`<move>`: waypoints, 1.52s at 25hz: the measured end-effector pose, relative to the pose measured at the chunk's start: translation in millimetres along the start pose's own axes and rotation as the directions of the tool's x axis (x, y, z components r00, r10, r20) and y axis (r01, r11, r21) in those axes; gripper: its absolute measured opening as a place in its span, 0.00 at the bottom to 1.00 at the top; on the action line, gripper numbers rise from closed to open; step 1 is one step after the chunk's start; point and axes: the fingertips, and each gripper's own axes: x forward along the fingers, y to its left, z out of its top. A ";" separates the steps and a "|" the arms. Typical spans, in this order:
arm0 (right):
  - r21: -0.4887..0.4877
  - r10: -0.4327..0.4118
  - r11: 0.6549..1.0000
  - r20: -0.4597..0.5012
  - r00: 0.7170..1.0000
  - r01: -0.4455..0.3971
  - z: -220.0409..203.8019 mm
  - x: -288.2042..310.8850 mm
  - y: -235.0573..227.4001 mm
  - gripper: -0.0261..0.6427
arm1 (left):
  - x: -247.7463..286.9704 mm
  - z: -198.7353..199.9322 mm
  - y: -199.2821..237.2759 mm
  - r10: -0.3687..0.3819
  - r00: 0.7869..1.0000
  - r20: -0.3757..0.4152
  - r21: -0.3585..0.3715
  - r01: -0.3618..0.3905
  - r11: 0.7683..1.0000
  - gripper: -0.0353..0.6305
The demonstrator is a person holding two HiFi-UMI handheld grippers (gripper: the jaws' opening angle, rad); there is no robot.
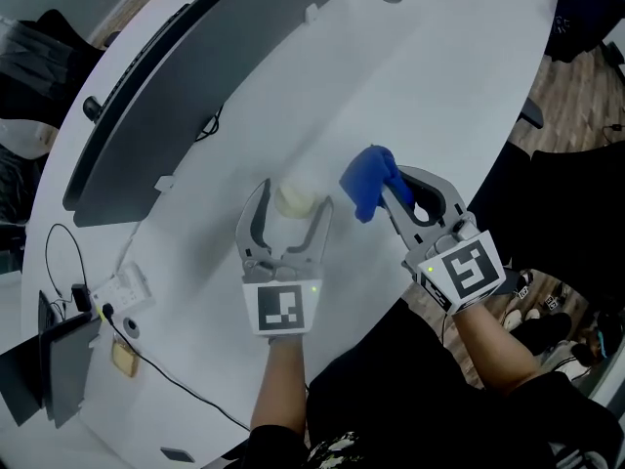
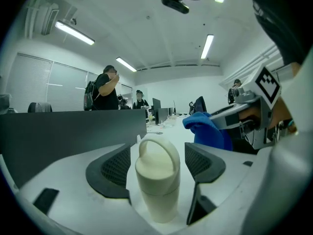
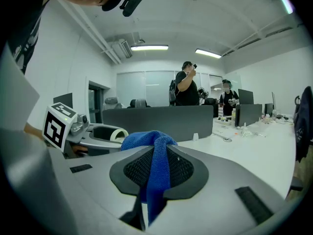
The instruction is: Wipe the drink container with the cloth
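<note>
My left gripper stands wide open around the cream, loop-lidded drink container, upright on the white table with neither pad touching it, while my right gripper pinches the bunched blue cloth, which I judge must next cross over for wiping.

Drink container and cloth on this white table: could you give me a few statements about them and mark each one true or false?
1. The drink container stands upright between the left gripper's jaws. True.
2. The left gripper is clamped on the container. False: its jaws stand apart, clear of it on both sides.
3. The right gripper is empty. False: it is shut on the blue cloth.
4. The cloth is held beside the container, not touching it. True.
</note>
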 end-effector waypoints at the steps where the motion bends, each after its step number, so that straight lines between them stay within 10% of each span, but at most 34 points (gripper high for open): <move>1: 0.002 -0.003 1.000 -0.005 1.000 0.003 -2.4 1.3 -0.2 0.12 | 0.5 0.4 0.8 0.000 1.000 0.007 -0.003 0.000 1.000 0.54; 19: 0.140 0.243 0.959 0.047 0.969 -0.248 -26.4 68.6 61.1 0.11 | -6.6 6.6 -5.1 -0.329 0.933 0.148 0.107 0.315 0.943 0.47; 25: 0.037 0.194 0.981 -0.144 0.970 -0.190 -75.1 87.6 62.1 0.10 | -8.6 5.6 -2.1 -0.334 0.929 0.157 0.088 0.324 0.942 0.47; 30: -0.072 0.183 0.970 -0.408 0.895 -0.231 -136.9 102.0 62.9 0.10 | -6.8 6.3 -7.3 -0.368 0.915 0.163 0.088 0.358 0.929 0.47; 38: -0.071 0.222 0.957 -0.440 0.870 -0.281 -141.9 103.8 63.9 0.10 | -5.7 3.8 -5.9 -0.326 0.940 0.095 0.103 0.317 0.943 0.47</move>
